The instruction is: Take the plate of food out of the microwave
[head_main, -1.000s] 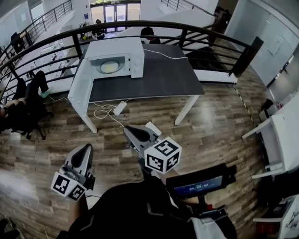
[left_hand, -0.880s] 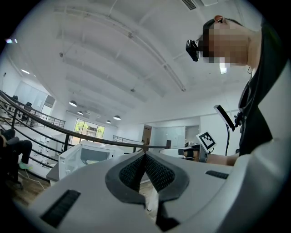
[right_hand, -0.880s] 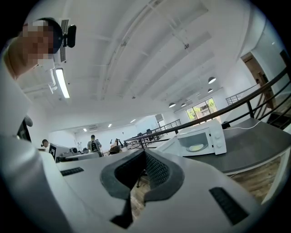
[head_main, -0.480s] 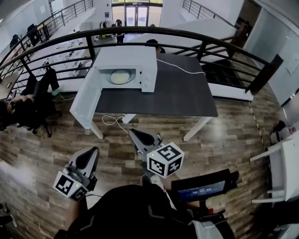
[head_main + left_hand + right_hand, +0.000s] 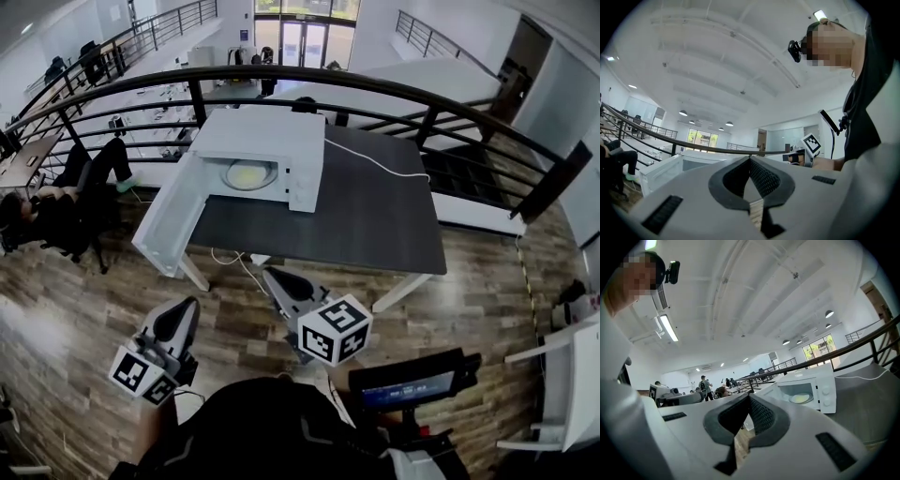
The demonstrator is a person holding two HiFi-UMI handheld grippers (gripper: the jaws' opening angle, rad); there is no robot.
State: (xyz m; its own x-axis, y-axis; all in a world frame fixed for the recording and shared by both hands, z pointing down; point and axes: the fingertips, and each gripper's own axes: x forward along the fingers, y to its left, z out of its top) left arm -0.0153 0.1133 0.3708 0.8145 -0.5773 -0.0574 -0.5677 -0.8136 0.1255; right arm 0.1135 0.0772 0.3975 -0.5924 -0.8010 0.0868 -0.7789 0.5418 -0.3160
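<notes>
No word, number or brand is showing clearly enough to be read in any of the views. The marker cube (image 5: 141, 372) on the left gripper (image 5: 187, 305) and the second marker cube (image 5: 335, 330) on the right gripper (image 5: 273, 275) are displaying only black-and-white square code patterns, not letters or digits. The small screen (image 5: 405, 386) near the person's chest is glowing with bluish lines of print, but they are too small to make out. Any marking on the control panel of the white microwave (image 5: 281, 141) on the worktop (image 5: 375, 225) is too small to tell.
</notes>
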